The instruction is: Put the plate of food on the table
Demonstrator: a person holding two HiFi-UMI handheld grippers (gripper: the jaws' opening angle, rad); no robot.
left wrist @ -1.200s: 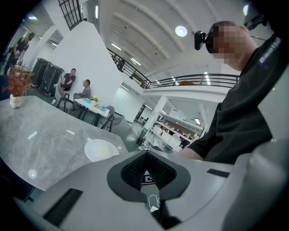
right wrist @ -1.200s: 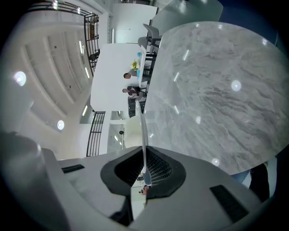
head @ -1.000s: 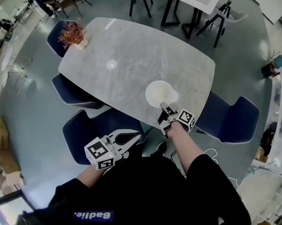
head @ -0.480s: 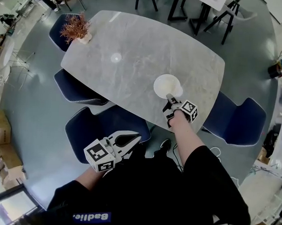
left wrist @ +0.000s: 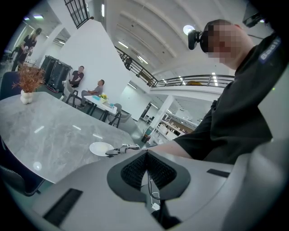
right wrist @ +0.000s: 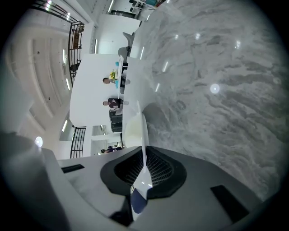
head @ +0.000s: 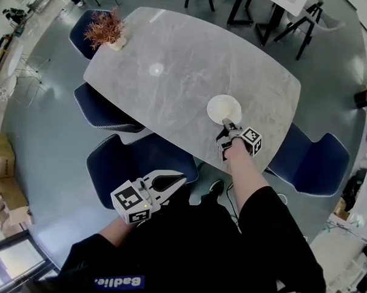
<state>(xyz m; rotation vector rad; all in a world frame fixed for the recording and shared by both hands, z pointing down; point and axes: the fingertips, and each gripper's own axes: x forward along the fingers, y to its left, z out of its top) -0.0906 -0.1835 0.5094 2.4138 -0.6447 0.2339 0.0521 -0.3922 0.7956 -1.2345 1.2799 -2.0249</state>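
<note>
The right gripper (head: 228, 125) is clamped on the rim of the round white plate (head: 223, 107), low over the near edge of the oval grey marble table (head: 175, 57). The left gripper (head: 181, 180) is closed, empty, well apart from the table

Lettering on clothing only.
White letters on a blue patch (head: 120, 281), borne on the person's black top (head: 197, 253) near the lower edge of the head view, are read as "Badlie."; the sleeve patch (left wrist: 270, 48) in the left gripper view is too blurred to be read.
</note>
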